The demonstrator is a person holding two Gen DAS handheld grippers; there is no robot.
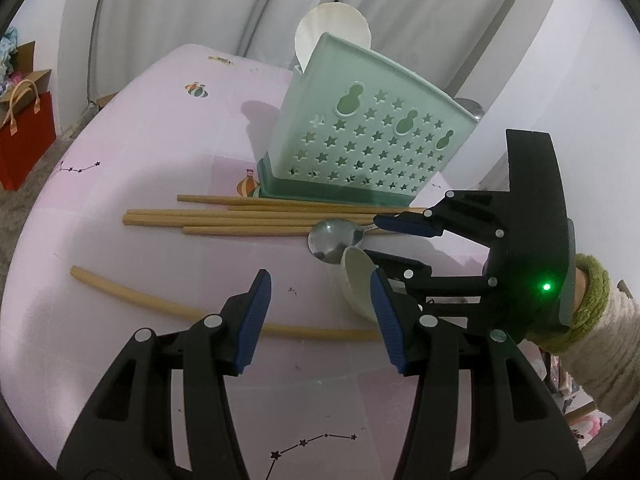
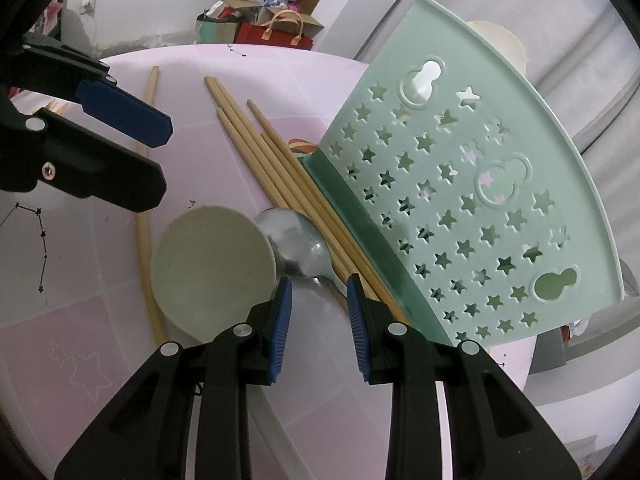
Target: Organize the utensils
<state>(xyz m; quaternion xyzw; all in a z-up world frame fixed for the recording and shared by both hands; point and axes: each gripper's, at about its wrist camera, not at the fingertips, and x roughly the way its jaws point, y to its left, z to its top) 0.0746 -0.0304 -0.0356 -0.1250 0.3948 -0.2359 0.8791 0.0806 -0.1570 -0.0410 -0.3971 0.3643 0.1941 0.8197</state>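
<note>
In the left wrist view, we find the mint-green perforated plastic utensil holder [image 1: 360, 136] holding only a white spoon; the wooden chopsticks [image 1: 256, 216], steel spoon [image 1: 334, 238] and cream ceramic spoon [image 1: 358, 280] lie on the table, so most sorting remains. The left gripper [image 1: 316, 316] hovers half open and empty. In the right wrist view, the right gripper [image 2: 318, 316] stands narrowly open astride the steel spoon's handle, gripping nothing.

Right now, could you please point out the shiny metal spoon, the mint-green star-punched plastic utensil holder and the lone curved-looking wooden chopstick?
Metal spoon [image 1: 334, 238], left wrist view, bowl.
Utensil holder [image 1: 360, 132], left wrist view, perforated wall.
Lone chopstick [image 1: 132, 294], left wrist view, mid-shaft.
</note>
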